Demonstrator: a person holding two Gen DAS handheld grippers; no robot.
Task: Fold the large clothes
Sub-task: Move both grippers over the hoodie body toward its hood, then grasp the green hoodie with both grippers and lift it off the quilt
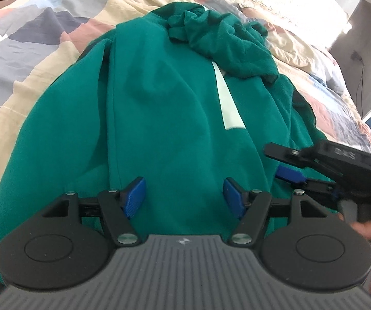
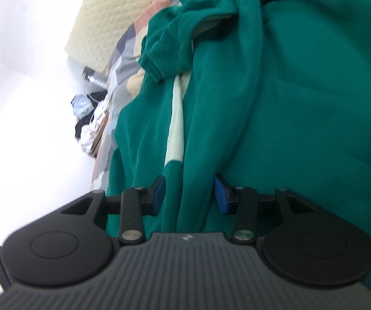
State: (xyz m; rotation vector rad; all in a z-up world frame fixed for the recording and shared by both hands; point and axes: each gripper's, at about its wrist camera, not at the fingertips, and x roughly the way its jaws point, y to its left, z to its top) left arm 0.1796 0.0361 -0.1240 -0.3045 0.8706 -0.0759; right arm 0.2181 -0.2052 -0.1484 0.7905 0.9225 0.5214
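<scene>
A big green garment [image 1: 159, 108] lies spread on a patchwork bed cover [image 1: 30, 25]. The left gripper [image 1: 184, 196] hovers over its near part with blue pads wide apart, and nothing sits between them. The cloth stretches away ahead of it, bunched up at the far end. The right gripper [image 2: 189, 193] is just to its right. A fold of the green cloth runs between its half-open pads, but I cannot tell if they pinch it.
</scene>
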